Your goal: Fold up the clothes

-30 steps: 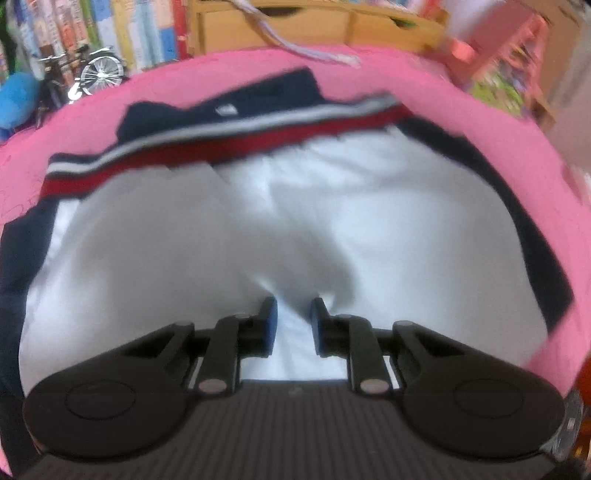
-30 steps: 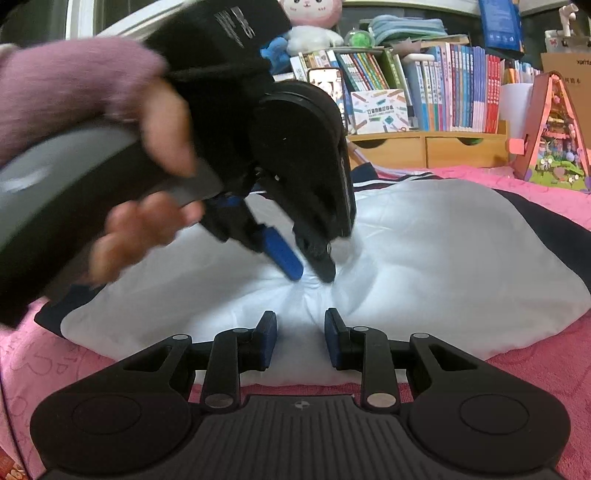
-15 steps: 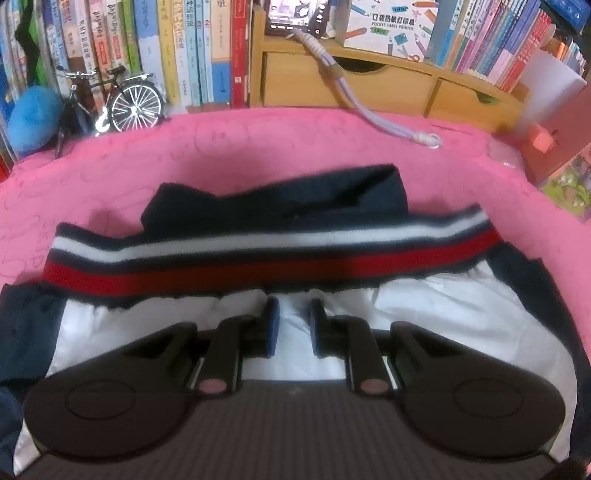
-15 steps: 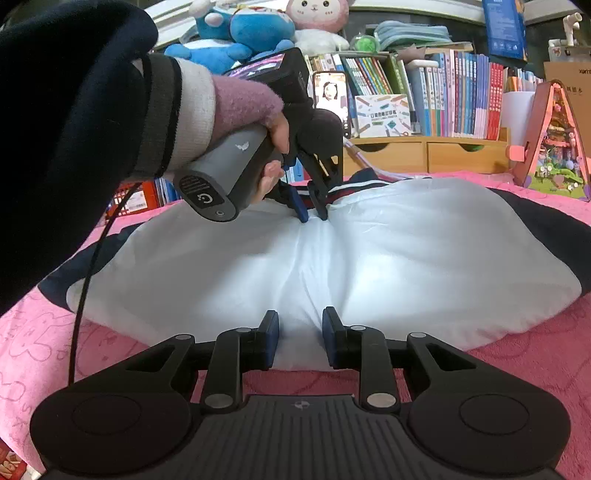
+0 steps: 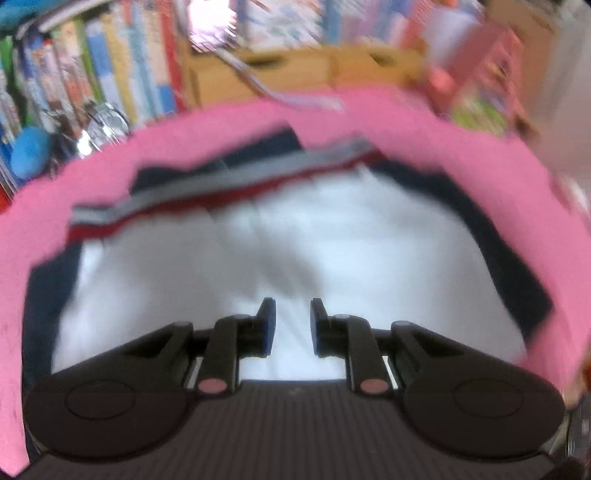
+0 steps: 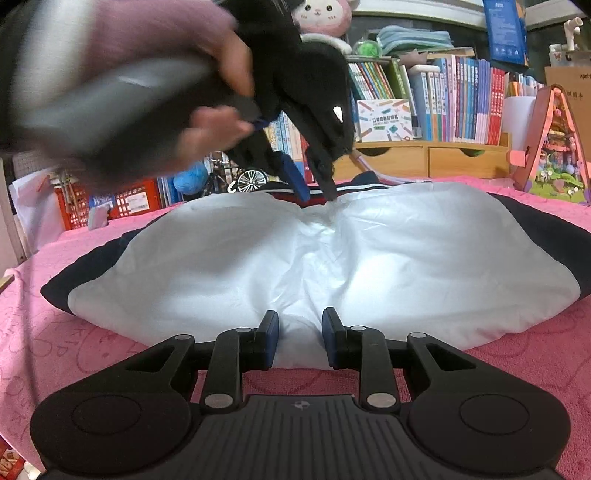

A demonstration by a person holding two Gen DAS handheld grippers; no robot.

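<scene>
1. While the white garment (image 6: 295, 254) lies spread across the middle of the frame in the right wrist view, the right hand-held gripper (image 6: 300, 334) sits at its near hem with jaws apart, white cloth showing in the gap; whether the pads touch it I cannot tell.
2. Seen from the right wrist, the left hand-held gripper (image 6: 314, 184) hangs in the upper middle of the frame, held by a hand (image 6: 207, 125) in a pink cuff, its jaws apart and its tips at the far edge of the garment beside the striped band (image 6: 354, 187).
3. From the left wrist view, blurred by motion, the left hand-held gripper (image 5: 291, 325) points over white cloth (image 5: 295, 251), with the red, white and navy band (image 5: 221, 188) above it and navy panels at both sides.
4. A pink cover (image 6: 51, 314) lies under the garment. Behind it stand books (image 6: 465, 99), wooden drawers (image 6: 428, 160), a toy bicycle (image 6: 240, 181), a red crate (image 6: 110, 201) and a pink plush toy (image 6: 321, 14).
5. Half a second ago the left hand-held gripper was right at the striped band; now it has drawn back, so far more white cloth lies ahead of it. The right one has stayed at the hem.
</scene>
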